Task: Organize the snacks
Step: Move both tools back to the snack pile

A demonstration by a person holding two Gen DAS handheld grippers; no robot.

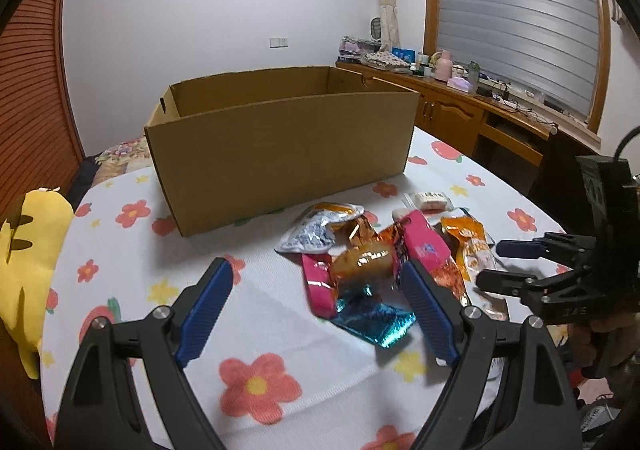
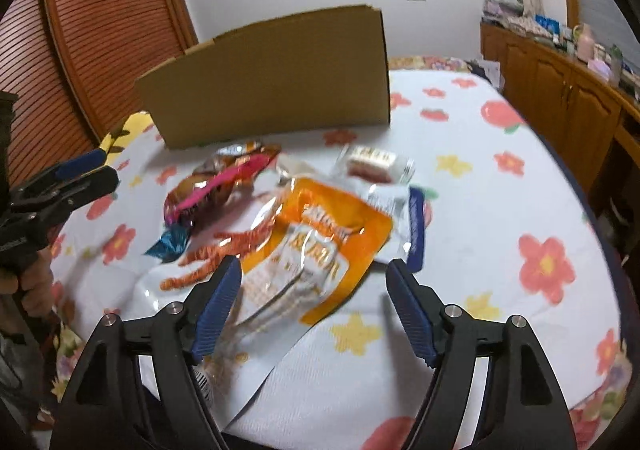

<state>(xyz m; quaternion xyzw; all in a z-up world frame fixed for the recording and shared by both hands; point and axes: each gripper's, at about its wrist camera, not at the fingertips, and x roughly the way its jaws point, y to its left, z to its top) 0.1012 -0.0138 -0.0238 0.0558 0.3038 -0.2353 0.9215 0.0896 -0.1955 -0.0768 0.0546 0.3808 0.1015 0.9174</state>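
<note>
An open cardboard box (image 1: pixel 280 153) stands on the floral tablecloth; it shows in the right wrist view too (image 2: pixel 272 85). A heap of snack packets lies in front of it: a pink packet (image 1: pixel 424 246), a gold-wrapped snack (image 1: pixel 364 262), a blue foil packet (image 1: pixel 376 320), a silver pouch (image 1: pixel 308 238) and an orange pouch (image 2: pixel 316 246). My left gripper (image 1: pixel 316 278) is open just short of the heap. My right gripper (image 2: pixel 314 270) is open over the orange pouch, and also shows at the right of the left wrist view (image 1: pixel 492 266).
A small white-wrapped snack (image 2: pixel 372 163) lies apart, right of the heap. A yellow plush toy (image 1: pixel 28 270) sits at the table's left edge. A wooden sideboard (image 1: pixel 472 109) with clutter stands behind, on the right. A slatted wooden door (image 2: pixel 104 25) is at the left.
</note>
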